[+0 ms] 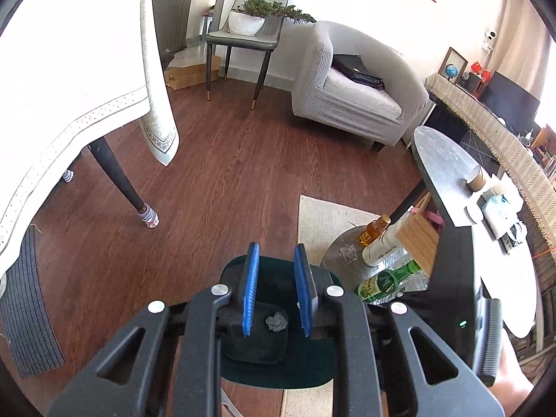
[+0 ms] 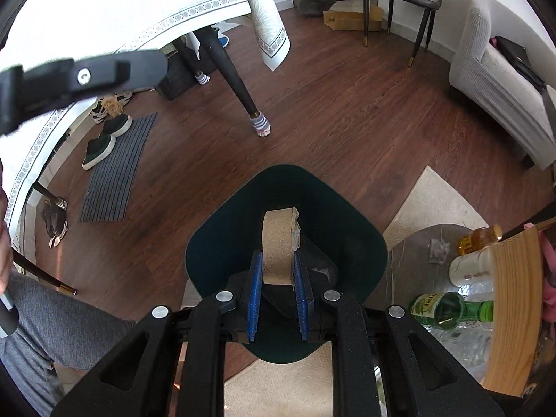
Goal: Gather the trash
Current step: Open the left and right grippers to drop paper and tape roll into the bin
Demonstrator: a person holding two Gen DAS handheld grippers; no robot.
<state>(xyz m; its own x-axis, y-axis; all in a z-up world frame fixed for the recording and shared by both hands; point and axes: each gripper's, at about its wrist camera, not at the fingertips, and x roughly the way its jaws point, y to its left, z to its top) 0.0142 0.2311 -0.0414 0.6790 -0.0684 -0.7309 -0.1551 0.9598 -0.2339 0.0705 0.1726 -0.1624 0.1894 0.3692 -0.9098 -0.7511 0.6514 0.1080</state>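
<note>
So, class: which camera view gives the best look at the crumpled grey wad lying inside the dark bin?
The left wrist view: the crumpled grey wad lies unobstructed on the dark bin floor, between the open left gripper fingers. In the right wrist view, only a grey scrap shows.

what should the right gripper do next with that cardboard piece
Probably open the jaws and let it drop. The right gripper holds the brown cardboard piece directly over the dark green trash bin, where a crumpled grey wad already lies.
</note>
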